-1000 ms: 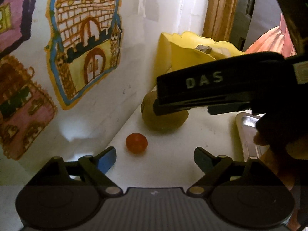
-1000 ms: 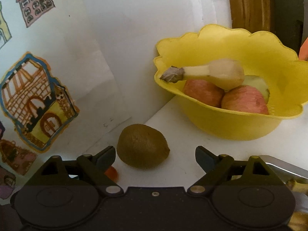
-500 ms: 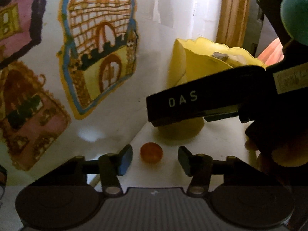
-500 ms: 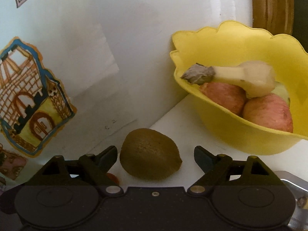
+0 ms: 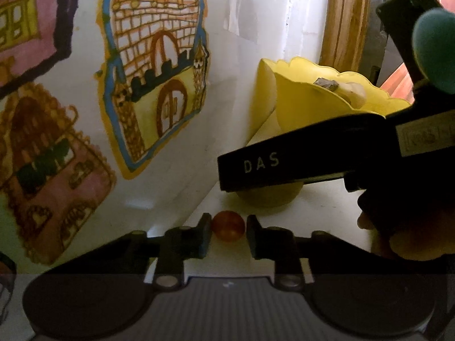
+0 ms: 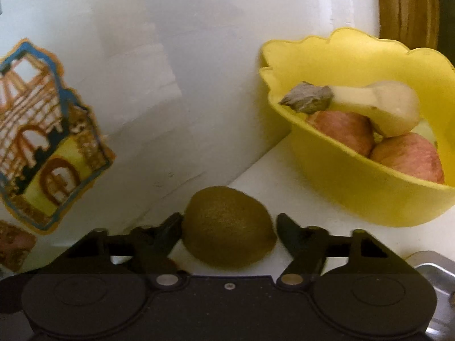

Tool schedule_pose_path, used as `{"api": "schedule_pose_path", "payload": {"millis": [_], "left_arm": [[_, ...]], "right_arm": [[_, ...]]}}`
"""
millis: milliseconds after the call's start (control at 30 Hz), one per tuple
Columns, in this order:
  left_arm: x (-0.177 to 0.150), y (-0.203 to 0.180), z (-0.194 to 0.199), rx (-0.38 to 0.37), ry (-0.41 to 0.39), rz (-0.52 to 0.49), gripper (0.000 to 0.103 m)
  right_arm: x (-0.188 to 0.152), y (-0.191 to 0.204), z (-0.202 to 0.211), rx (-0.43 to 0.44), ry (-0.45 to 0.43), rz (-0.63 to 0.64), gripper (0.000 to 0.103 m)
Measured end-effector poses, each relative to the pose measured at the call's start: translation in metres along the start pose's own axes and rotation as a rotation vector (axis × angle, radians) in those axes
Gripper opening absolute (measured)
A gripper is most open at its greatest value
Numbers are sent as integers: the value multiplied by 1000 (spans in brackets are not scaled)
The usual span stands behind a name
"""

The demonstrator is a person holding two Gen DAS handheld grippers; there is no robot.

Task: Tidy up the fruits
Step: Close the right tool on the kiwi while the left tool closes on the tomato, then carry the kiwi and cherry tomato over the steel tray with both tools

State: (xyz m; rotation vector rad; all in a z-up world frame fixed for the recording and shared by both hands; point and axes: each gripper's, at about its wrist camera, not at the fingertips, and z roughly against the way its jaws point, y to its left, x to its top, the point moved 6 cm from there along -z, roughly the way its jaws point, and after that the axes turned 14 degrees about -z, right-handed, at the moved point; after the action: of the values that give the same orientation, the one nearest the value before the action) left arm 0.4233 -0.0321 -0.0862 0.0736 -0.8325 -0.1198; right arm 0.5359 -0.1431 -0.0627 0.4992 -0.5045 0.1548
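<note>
Both my jaws narrowed: left gripper (image 5: 227,234) pinches the cherry tomato (image 5: 228,225), right gripper (image 6: 229,231) is closing around the kiwi (image 6: 227,227), bowl (image 6: 355,187) at 2 o'clock. Over-squeezing could burst the tomato.

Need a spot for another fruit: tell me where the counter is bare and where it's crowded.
Bare white counter lies between the kiwi and the yellow bowl. Crowded: the corner by the wall, where the left gripper pinches the small orange fruit and the right gripper is closing around the kiwi.
</note>
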Motion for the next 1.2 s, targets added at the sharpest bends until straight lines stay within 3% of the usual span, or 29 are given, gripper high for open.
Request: {"api": "schedule_pose_path", "payload": {"millis": [533,1200], "left_arm": [[-10,0,14,-17,3,12,26],[-31,14,54,6,30,19,26]], "right_arm": [[-15,-12,23,-35,9,-21,68],[-93,28,105,-43,9,5,68]]}}
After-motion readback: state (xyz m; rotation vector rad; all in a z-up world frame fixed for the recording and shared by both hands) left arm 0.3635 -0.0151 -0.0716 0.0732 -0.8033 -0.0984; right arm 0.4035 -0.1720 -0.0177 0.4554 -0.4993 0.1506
